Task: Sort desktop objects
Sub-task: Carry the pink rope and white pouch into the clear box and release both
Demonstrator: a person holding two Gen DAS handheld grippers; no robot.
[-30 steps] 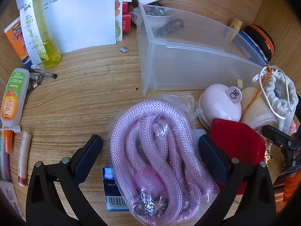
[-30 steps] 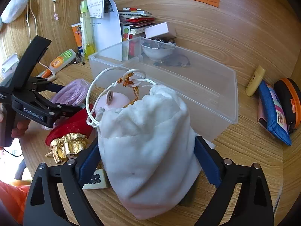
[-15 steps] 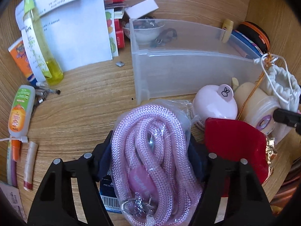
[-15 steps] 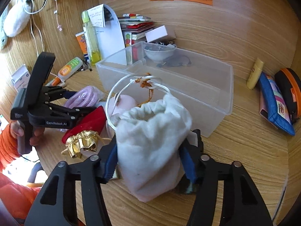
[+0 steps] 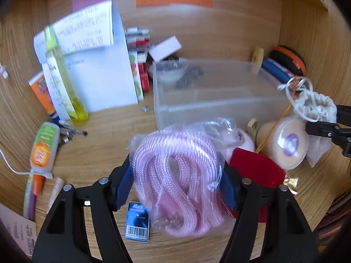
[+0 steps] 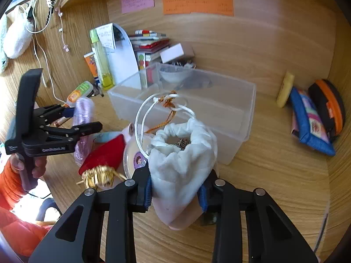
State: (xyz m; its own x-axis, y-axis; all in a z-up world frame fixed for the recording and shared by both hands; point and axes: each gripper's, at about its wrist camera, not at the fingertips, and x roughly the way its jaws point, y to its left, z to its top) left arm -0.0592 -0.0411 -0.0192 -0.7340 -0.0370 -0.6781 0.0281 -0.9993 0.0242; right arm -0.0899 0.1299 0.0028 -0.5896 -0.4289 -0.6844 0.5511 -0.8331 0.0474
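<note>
Left claw pinching bagged pink rope, held above worktop at 6 o'clock from clear bin. Right claw clamped on white drawstring pouch, mouth up, at 6 o'clock from same bin. Red pouch at 3 o'clock beside rope.

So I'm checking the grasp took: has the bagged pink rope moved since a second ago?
Yes. The left tool has shut on the bagged pink rope and lifted it; it now overlaps the clear bin's front wall, and more of the barcoded pack shows.
</note>
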